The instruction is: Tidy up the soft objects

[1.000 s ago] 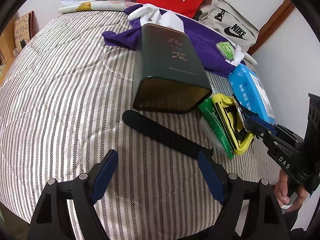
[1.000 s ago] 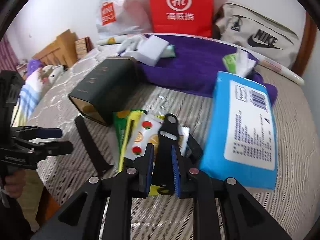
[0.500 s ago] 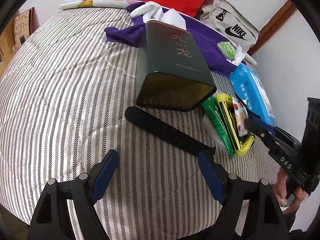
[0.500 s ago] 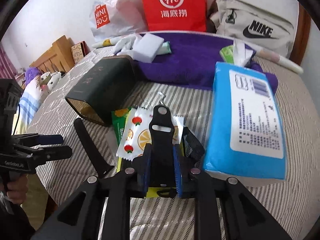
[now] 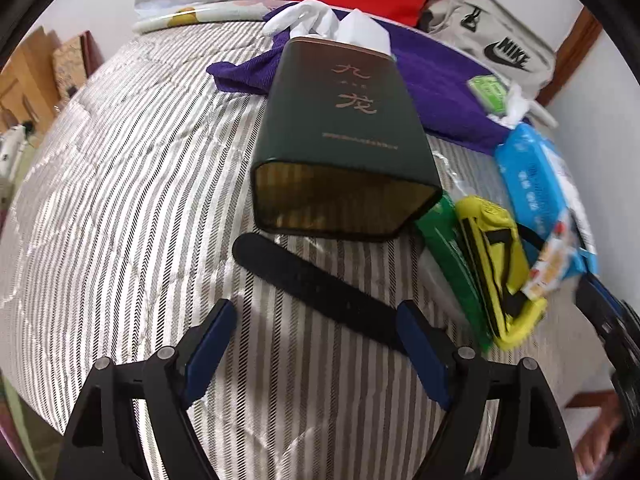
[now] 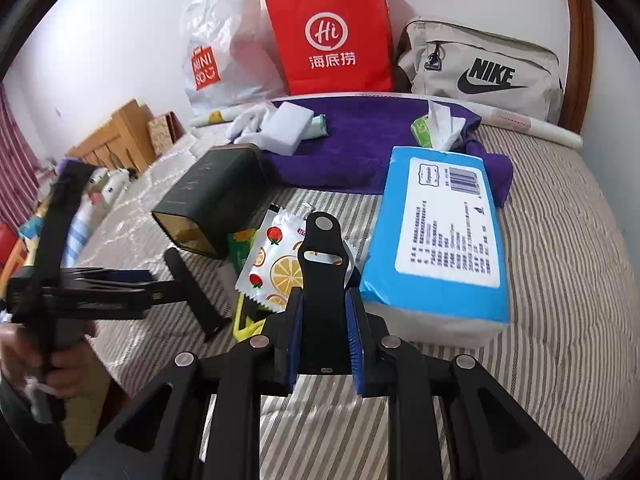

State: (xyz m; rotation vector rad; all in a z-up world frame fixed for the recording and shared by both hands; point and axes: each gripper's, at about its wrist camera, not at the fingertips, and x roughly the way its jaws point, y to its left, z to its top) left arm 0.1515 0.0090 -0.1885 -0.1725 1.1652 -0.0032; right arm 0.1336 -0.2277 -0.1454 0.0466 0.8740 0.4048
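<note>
While your right gripper (image 6: 323, 334) squeezes the black strap (image 6: 322, 264) between its blue pads, the strap's rounded end with the silver stud sticks up in front of the camera. Your left gripper (image 5: 314, 342) has its jaws spread wide and they are opening a bit more, with nothing between them but the striped bed cover (image 5: 120, 200).

Just past your left gripper lies a second black strap (image 5: 316, 290), flat on the bed. Its far end sits near the open mouth of the dark green tin (image 5: 344, 152), which lies on its side. Beside the tin you can see a green packet (image 5: 452, 264) and a yellow pouch (image 5: 496, 264), side by side and touching.

From your right hand's view, a fruit-print packet (image 6: 276, 264) lies behind the held strap, and a big blue tissue pack (image 6: 444, 232) rests just to the right of it. Farther back, a purple towel (image 6: 360, 140) is spread on the bed with a white sponge (image 6: 286, 128) and white gloves (image 6: 250, 122) on it. A small green tissue pack (image 6: 422, 132) sits on the towel too.

Against the wall stand a red paper bag (image 6: 332, 36), a white plastic bag (image 6: 220, 52) and a grey Nike bag (image 6: 480, 68).
</note>
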